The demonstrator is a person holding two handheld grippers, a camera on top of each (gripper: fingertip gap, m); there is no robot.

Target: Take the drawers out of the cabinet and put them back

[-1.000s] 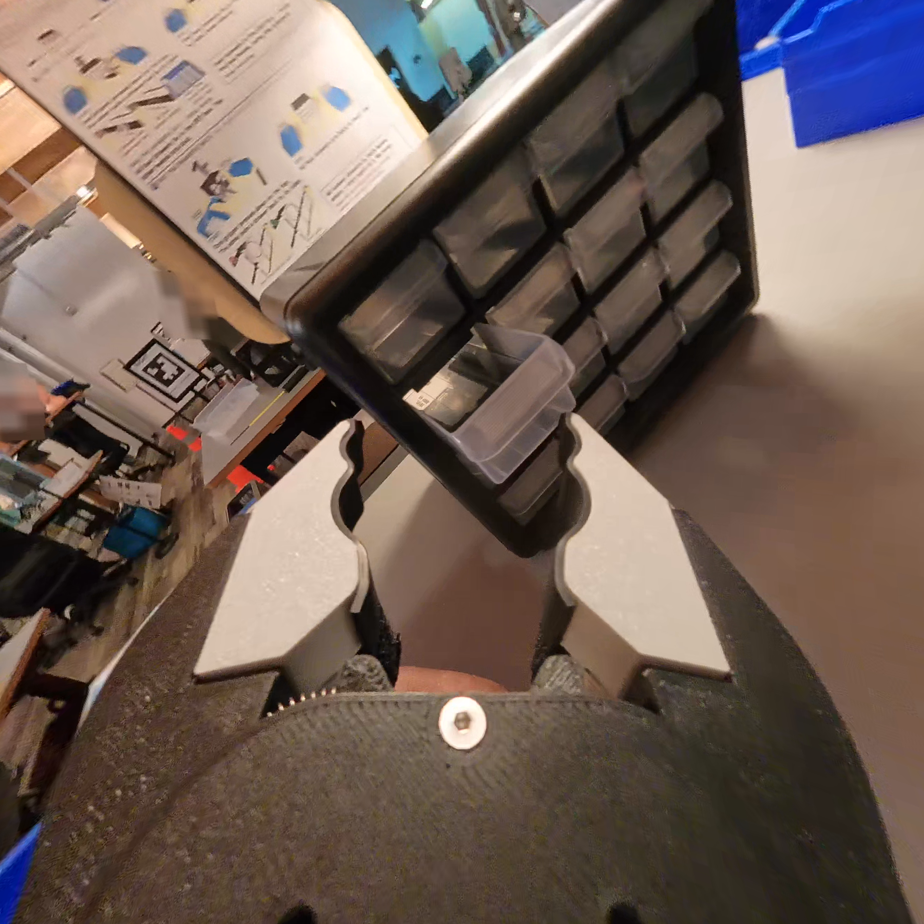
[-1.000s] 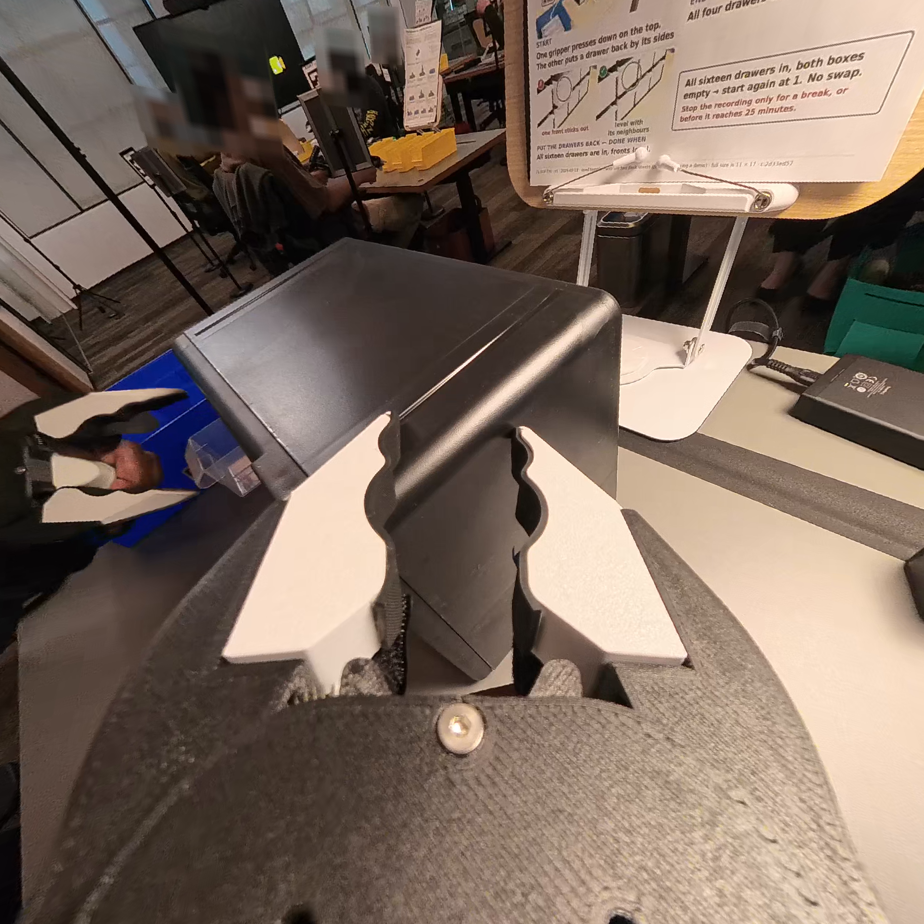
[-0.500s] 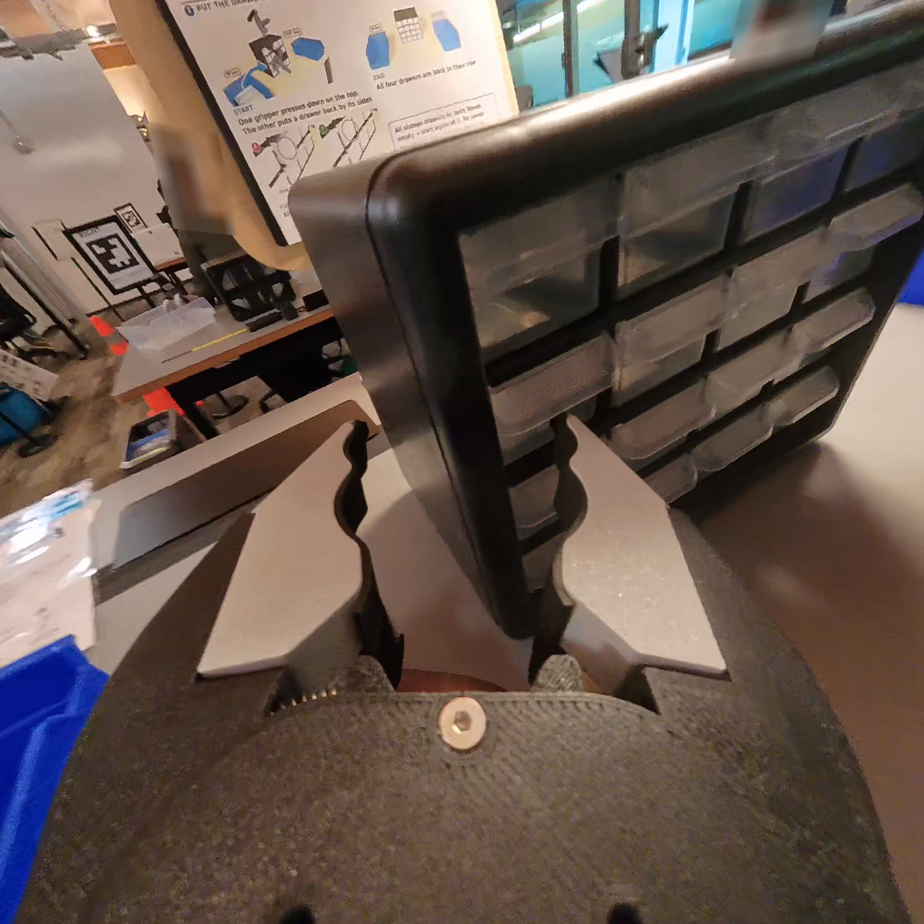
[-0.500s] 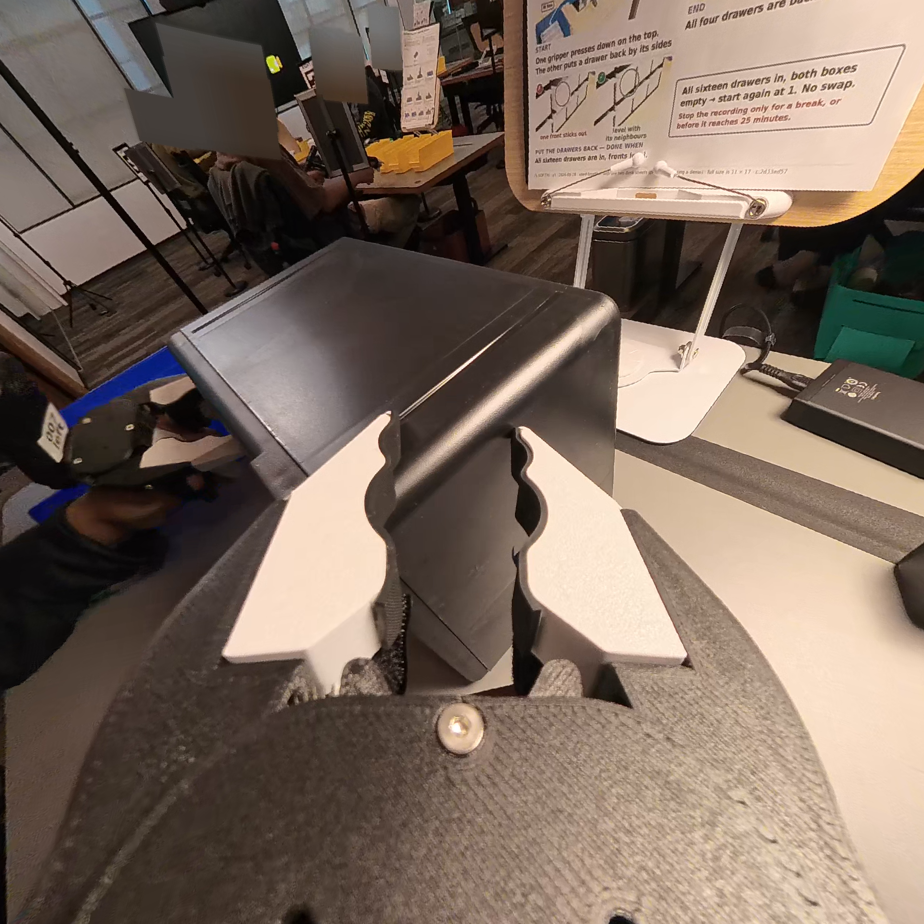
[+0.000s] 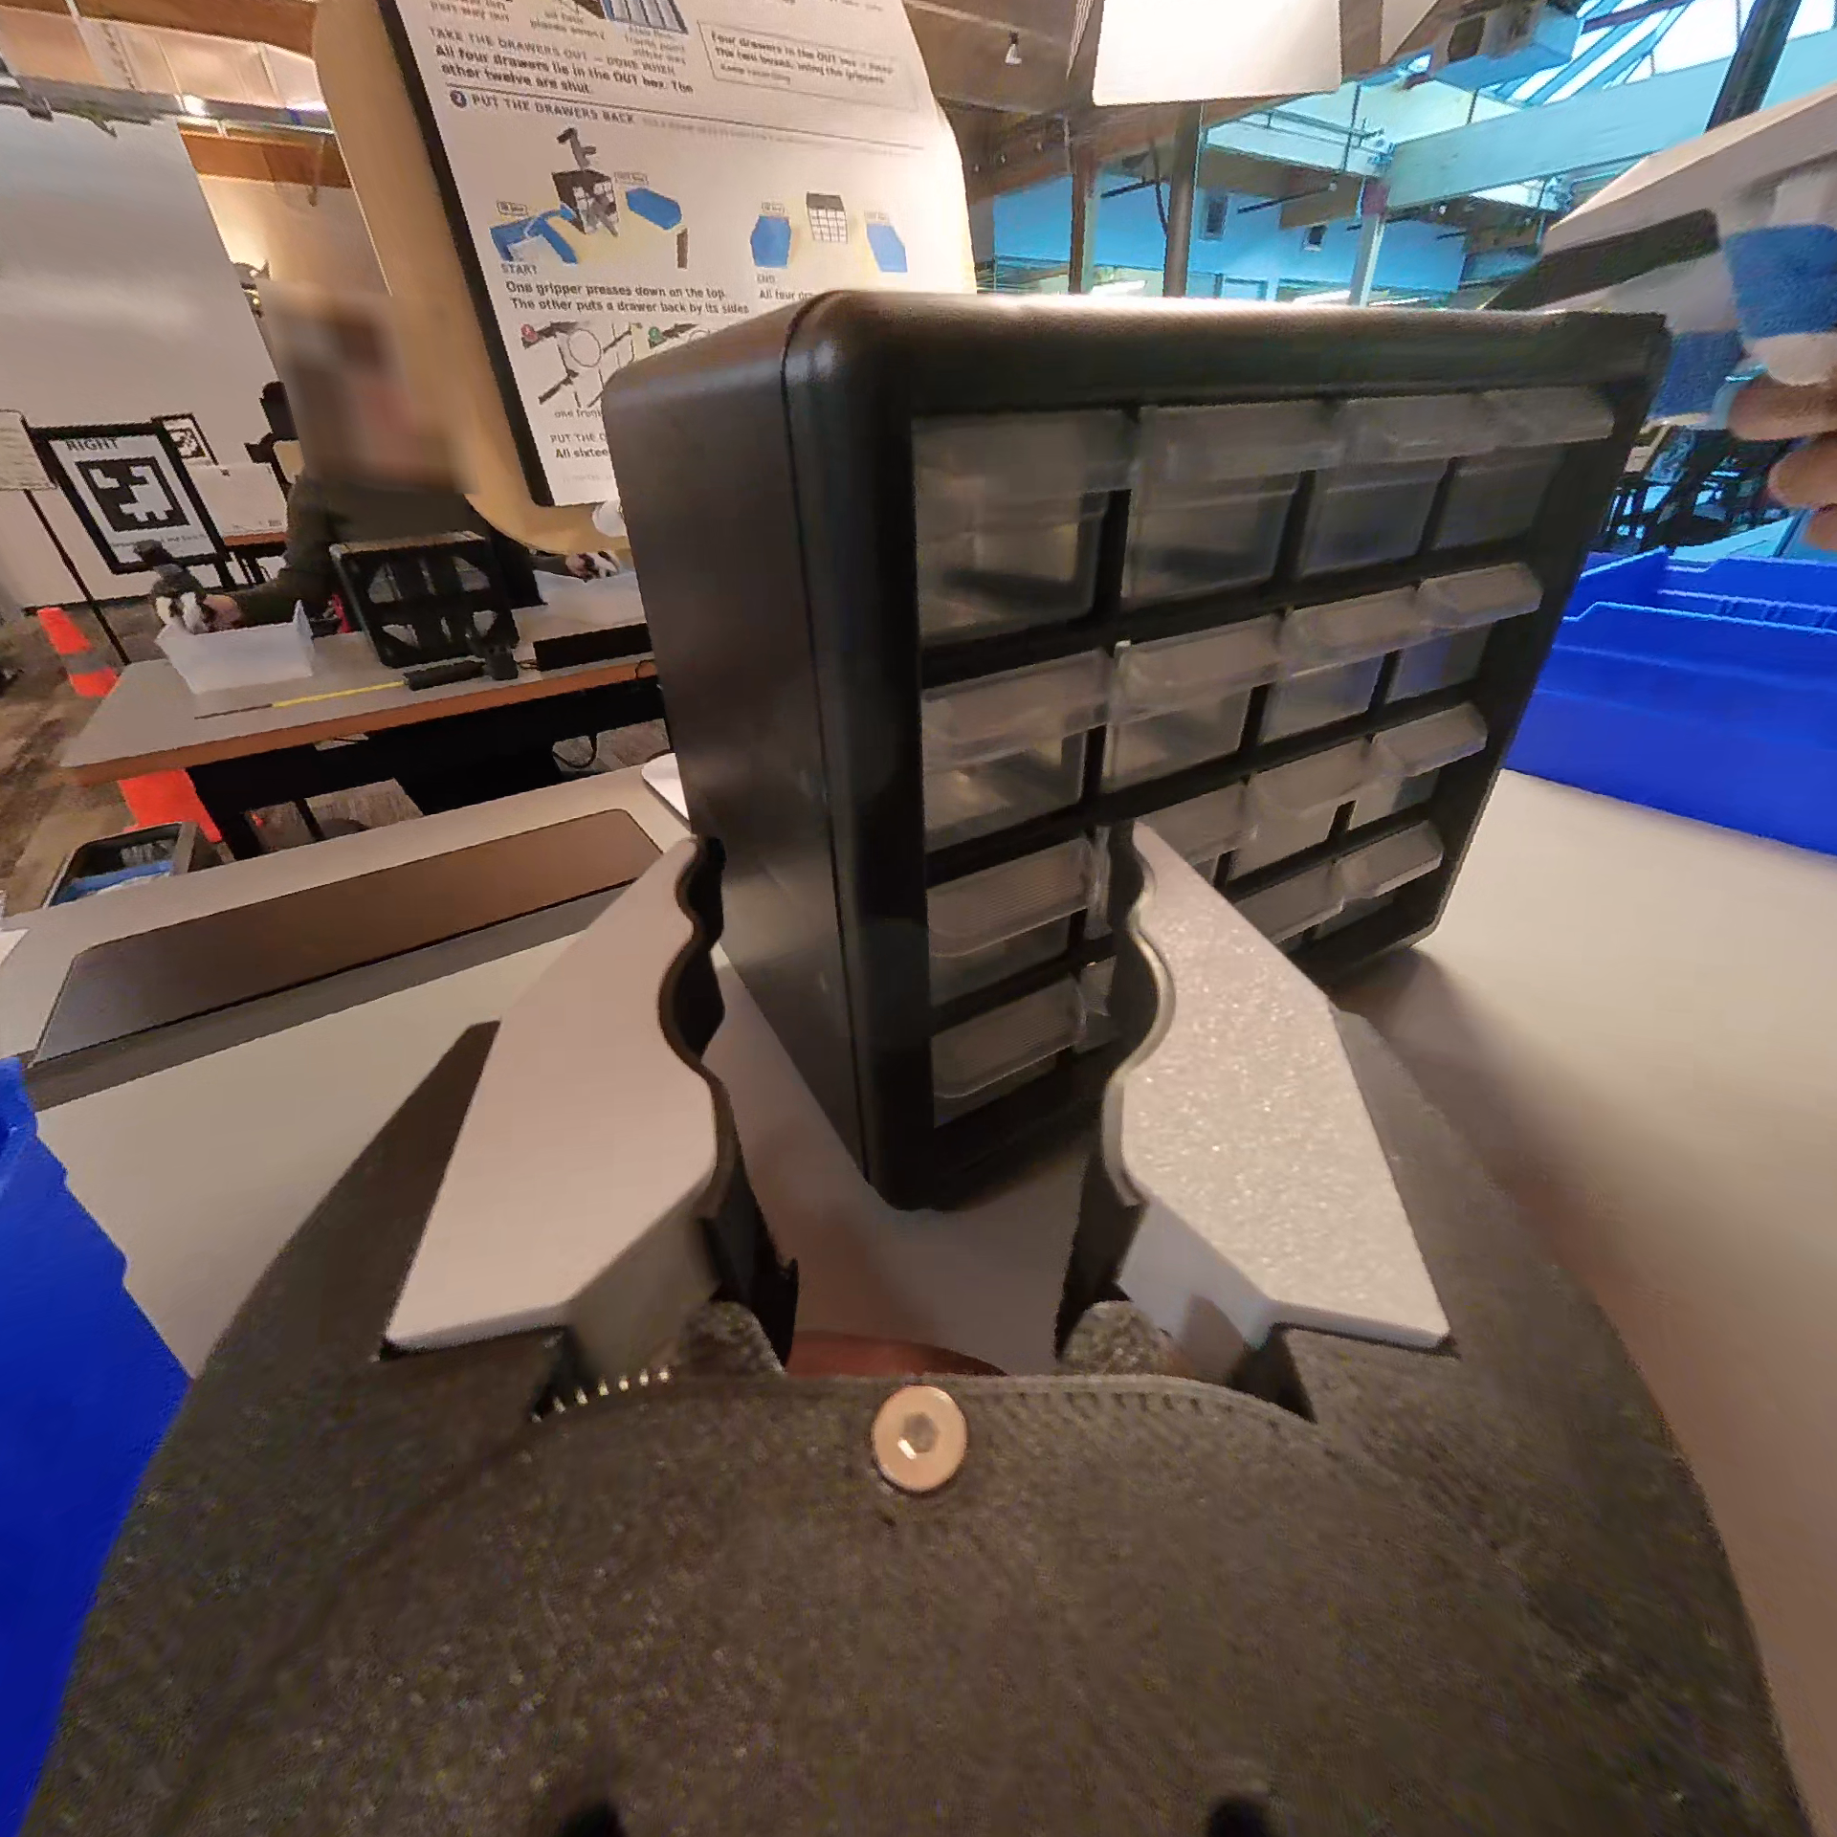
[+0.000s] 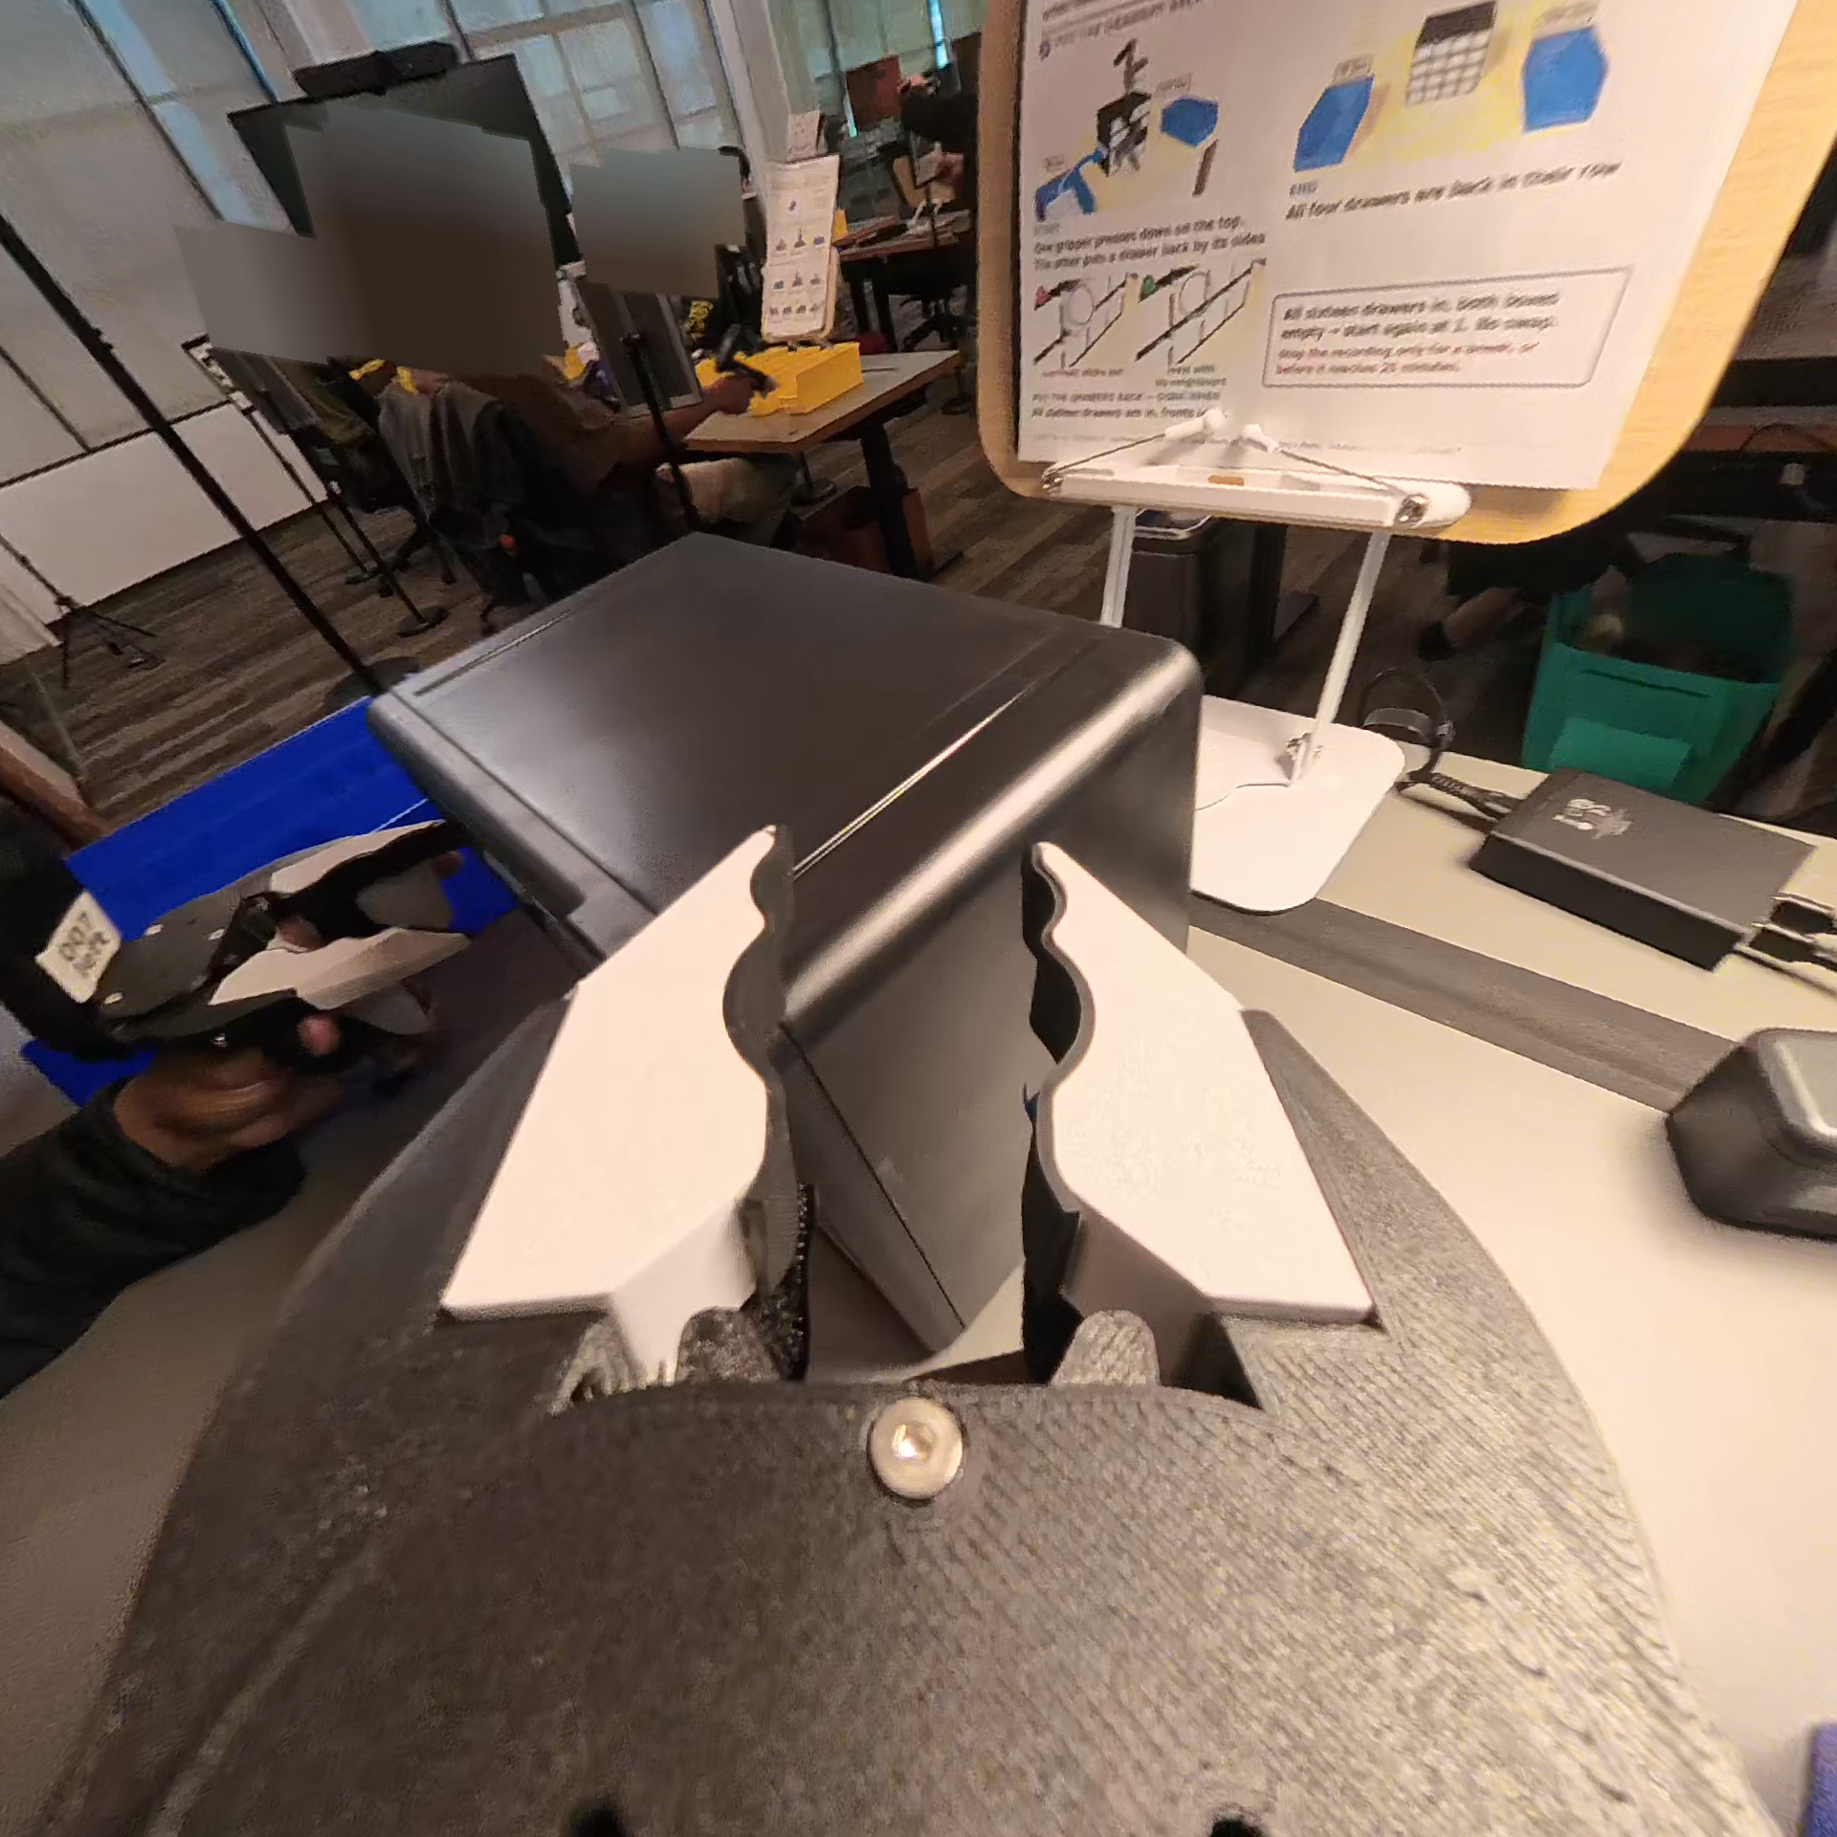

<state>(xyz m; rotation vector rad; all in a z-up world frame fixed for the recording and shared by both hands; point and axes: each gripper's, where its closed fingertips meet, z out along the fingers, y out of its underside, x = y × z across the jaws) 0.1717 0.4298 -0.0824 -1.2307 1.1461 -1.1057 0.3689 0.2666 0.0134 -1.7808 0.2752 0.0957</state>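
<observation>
On the grey table (image 5: pixel 1640 994) stands the cabinet (image 5: pixel 1193 696), black glossy plastic w/ rounded corners, clear ribbed drawers (image 5: pixel 1004 915) all seated in a 4x4 grid. Left gripper (image 5: pixel 919 954) faces its front corner, jaws wide, nothing held, probably lining up on a lower-left drawer. Right gripper (image 6: pixel 905 944) sits over the cabinet's top rear edge, jaws narrower, nothing visibly pinched; likely there to brace the cabinet. Fingers (image 6: pixel 656 1074) are matte white w/ wavy inner edges. Blue bins (image 5: pixel 1690 696) flank the cabinet, prob. for pulled drawers.
</observation>
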